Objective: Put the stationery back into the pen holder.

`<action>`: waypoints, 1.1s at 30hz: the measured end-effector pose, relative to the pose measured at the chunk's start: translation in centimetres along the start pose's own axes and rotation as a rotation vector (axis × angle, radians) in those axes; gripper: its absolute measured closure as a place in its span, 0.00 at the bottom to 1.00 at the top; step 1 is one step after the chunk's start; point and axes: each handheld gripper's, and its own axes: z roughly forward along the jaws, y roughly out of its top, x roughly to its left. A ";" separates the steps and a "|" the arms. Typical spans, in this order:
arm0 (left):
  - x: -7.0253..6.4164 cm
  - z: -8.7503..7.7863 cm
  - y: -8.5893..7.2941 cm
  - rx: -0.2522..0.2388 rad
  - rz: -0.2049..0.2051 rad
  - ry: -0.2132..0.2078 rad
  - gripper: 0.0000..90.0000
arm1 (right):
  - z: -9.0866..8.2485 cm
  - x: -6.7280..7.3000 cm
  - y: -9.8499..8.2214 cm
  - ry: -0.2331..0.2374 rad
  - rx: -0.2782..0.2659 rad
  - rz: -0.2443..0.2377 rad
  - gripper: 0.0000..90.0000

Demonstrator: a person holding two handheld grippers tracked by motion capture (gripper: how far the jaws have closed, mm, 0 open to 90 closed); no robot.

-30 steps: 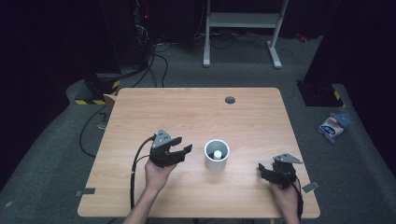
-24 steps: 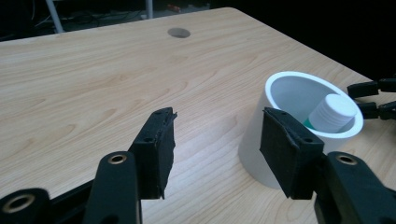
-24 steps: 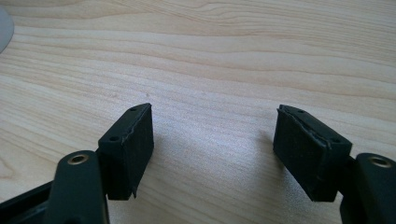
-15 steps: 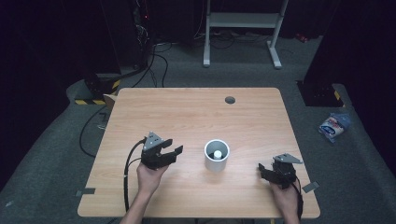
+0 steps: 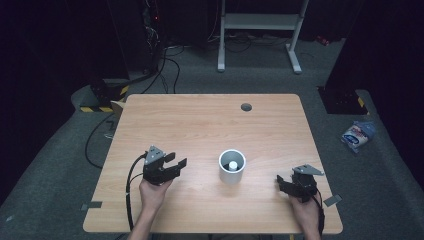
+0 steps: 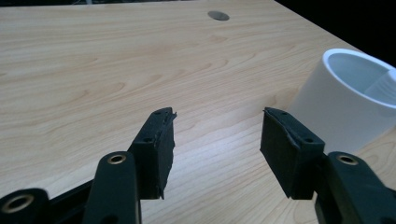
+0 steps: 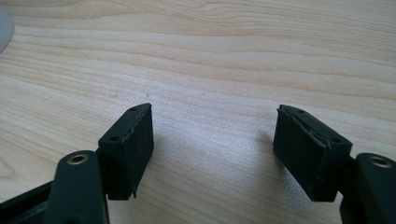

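Note:
A white cup (image 5: 232,166) stands upright near the middle of the wooden table (image 5: 210,120), and a small white ball (image 5: 233,164) lies inside it. In the left gripper view the cup (image 6: 350,98) rises at the right edge, just beyond the right jaw. My left gripper (image 5: 177,164) sits left of the cup, open, with nothing between its fingers (image 6: 156,151). Right of the cup, near the table's front right corner, my right gripper (image 5: 281,181) rests low over the wood, open and empty, its fingers (image 7: 130,149) wide apart.
A round dark grommet (image 5: 246,107) is set in the table's far side. On the floor lie cables (image 5: 165,65) at the back left, a white frame's feet (image 5: 257,45) behind the table, and a blue and white packet (image 5: 357,135) at the right.
My left gripper has drawn back from the cup, leftward and toward the table's front edge, and sunk a little. The right gripper and the cup have kept still.

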 end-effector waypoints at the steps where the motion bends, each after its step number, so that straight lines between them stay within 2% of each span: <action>1: 0.2 0.0 -0.2 0.002 -0.009 0.002 0.49 | 0.0 0.0 0.0 0.000 0.000 0.000 0.32; 11: 1.2 -0.3 -1.5 0.016 -0.046 0.025 0.49 | 0.0 0.0 0.0 0.000 0.000 0.000 0.32; 15: 1.5 -0.2 -2.2 0.042 -0.035 0.051 0.49 | 0.0 0.0 0.0 0.000 0.000 0.000 0.32; 22: 2.3 0.0 -3.7 0.086 -0.045 0.095 0.49 | 0.0 0.0 0.0 0.000 0.000 0.000 0.32; 23: 2.3 0.0 -3.9 0.096 -0.042 0.107 0.49 | 0.0 0.0 0.0 0.000 0.000 0.000 0.32; 25: 2.2 0.1 -4.2 0.114 0.006 0.152 0.48 | 0.0 0.0 0.0 0.000 0.000 0.000 0.32; 27: 2.1 0.2 -4.5 0.133 0.035 0.169 0.48 | 0.0 0.0 0.0 0.000 0.000 0.000 0.32; 33: 2.2 0.6 -5.1 0.150 0.051 0.203 0.47 | 0.0 0.0 0.0 0.000 0.000 0.000 0.32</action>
